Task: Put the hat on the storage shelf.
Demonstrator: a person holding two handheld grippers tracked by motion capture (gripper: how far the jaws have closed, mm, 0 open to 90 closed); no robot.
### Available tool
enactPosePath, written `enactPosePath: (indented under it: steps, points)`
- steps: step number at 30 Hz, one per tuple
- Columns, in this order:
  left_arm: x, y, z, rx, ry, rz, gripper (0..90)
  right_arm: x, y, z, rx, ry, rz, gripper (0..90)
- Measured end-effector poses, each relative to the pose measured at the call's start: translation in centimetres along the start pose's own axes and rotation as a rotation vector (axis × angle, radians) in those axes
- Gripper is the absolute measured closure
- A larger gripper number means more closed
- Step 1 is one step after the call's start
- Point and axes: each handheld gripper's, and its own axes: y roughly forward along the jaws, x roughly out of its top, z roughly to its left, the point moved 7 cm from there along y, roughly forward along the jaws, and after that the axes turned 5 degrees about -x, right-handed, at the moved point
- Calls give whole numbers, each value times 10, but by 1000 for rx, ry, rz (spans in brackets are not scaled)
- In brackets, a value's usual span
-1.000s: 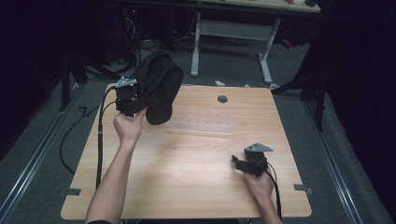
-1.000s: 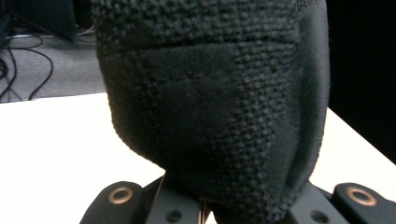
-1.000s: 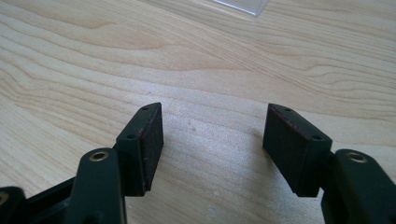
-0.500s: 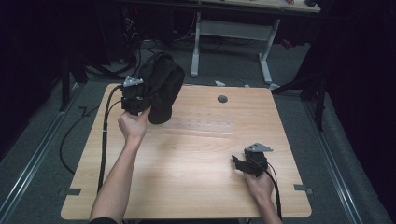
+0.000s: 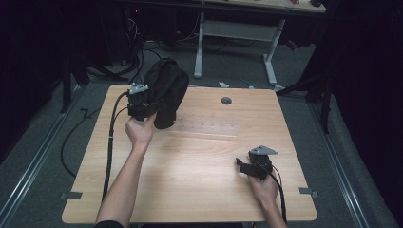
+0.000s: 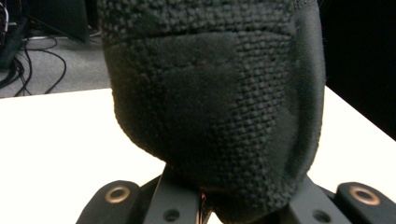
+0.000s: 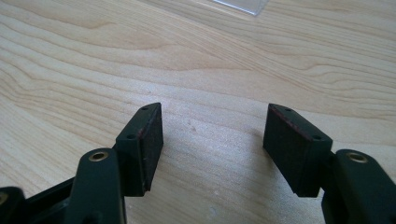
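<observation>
A black knitted fabric item (image 5: 164,90) hangs bunched above the far left of the wooden table (image 5: 199,190). My left gripper (image 5: 148,110) is shut on its lower edge. In the left gripper view the coarse black weave (image 6: 210,102) rises right over the jaws, and my left gripper (image 6: 205,211) pinches its bottom fold. My right gripper (image 5: 241,167) rests low over the table near the front right. In the right gripper view my right gripper (image 7: 214,133) is open, its pads (image 7: 152,135) wide apart, with bare wood between them.
A round cable hole (image 5: 226,100) sits at the table's back middle. A faint clear strip (image 5: 209,127) lies across the centre, and its corner (image 7: 240,5) shows ahead of the right jaws. A black cable (image 5: 111,142) trails off the left edge. A white desk frame (image 5: 237,28) stands behind.
The left hand has shifted slightly to the right, carrying the black fabric with it. The right gripper has stayed where it was, still open.
</observation>
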Motion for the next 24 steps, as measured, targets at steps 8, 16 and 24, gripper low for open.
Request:
enactPosePath:
  steps: [8,16,24]
  points:
    - [0,-3,16,5,-52,-2,751,0,0,0,2,3,1,380]
    - [1,-9,25,8,-84,4,592,0,0,0,2,3,2,380]
    - [0,-11,26,-8,-89,4,387,0,0,1,3,4,2,379]
